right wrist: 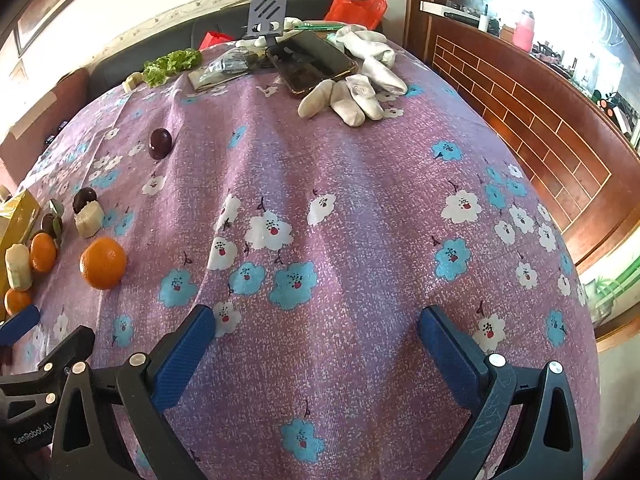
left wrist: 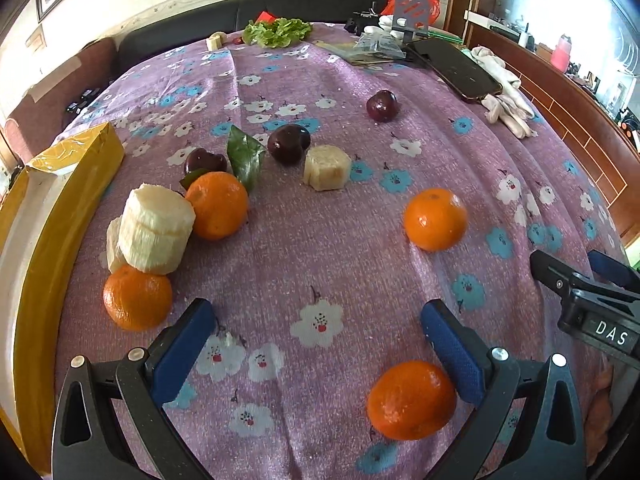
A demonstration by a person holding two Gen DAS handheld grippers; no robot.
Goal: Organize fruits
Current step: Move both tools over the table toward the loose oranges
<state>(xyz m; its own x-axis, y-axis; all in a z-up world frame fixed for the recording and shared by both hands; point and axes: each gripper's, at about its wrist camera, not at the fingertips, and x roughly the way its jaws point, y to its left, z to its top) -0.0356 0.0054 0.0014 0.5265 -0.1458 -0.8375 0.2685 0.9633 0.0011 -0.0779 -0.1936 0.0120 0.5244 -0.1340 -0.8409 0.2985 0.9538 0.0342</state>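
On the purple flowered cloth [left wrist: 320, 248] lie several oranges: one [left wrist: 412, 399] by my left gripper's right finger, one [left wrist: 435, 219] at mid right, one [left wrist: 218, 205] and one [left wrist: 137, 298] at the left. A peeled banana stack [left wrist: 154, 229] stands between the left two, another banana piece [left wrist: 327, 167] in the middle. Three dark plums [left wrist: 383, 105] [left wrist: 288, 143] [left wrist: 204, 161] lie farther back. My left gripper [left wrist: 318, 320] is open and empty. My right gripper [right wrist: 318, 324] is open and empty over bare cloth; an orange [right wrist: 103, 263] lies to its left.
A yellow box [left wrist: 48, 208] lies along the left edge. A phone [left wrist: 456, 68], white gloves [left wrist: 506, 96], lettuce [left wrist: 278, 32], a plastic packet and a red bag sit at the far end. A wooden cabinet [right wrist: 520, 120] stands right of the table.
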